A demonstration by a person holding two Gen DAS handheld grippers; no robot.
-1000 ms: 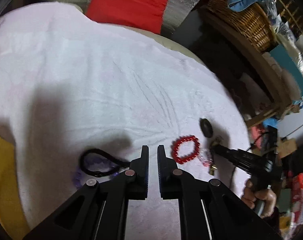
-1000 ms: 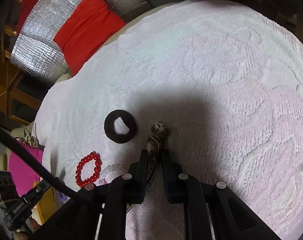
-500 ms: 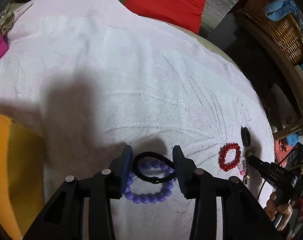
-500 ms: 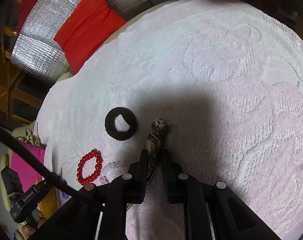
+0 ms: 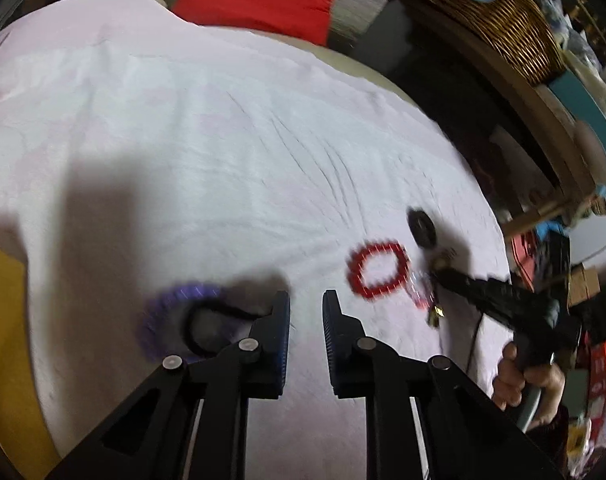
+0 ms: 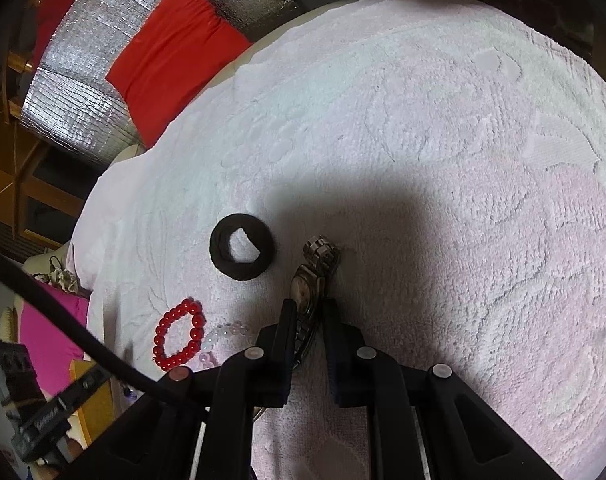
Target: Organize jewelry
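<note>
On a pale pink towel (image 6: 443, 140) lie a red bead bracelet (image 6: 178, 334), a clear pink bead bracelet (image 6: 223, 336) and a thick black hair band (image 6: 242, 252). My right gripper (image 6: 308, 312) is shut on a silver metal watch (image 6: 315, 280), whose band end rests on the towel. In the blurred left wrist view my left gripper (image 5: 306, 304) is open and empty. A purple bead bracelet (image 5: 171, 308) with a thin black hair tie (image 5: 207, 320) on it lies just to its left. The red bracelet (image 5: 377, 268) lies to its right.
A red cushion (image 6: 171, 60) and silver foil padding (image 6: 83, 92) lie beyond the towel's far edge. A wicker basket (image 5: 499, 28) stands on a wooden shelf at the right. Yellow fabric (image 5: 7, 352) borders the towel on the left.
My left gripper has swung right, off the purple bracelet and black tie it straddled, and has narrowed a little. My right gripper holds the watch almost still.
</note>
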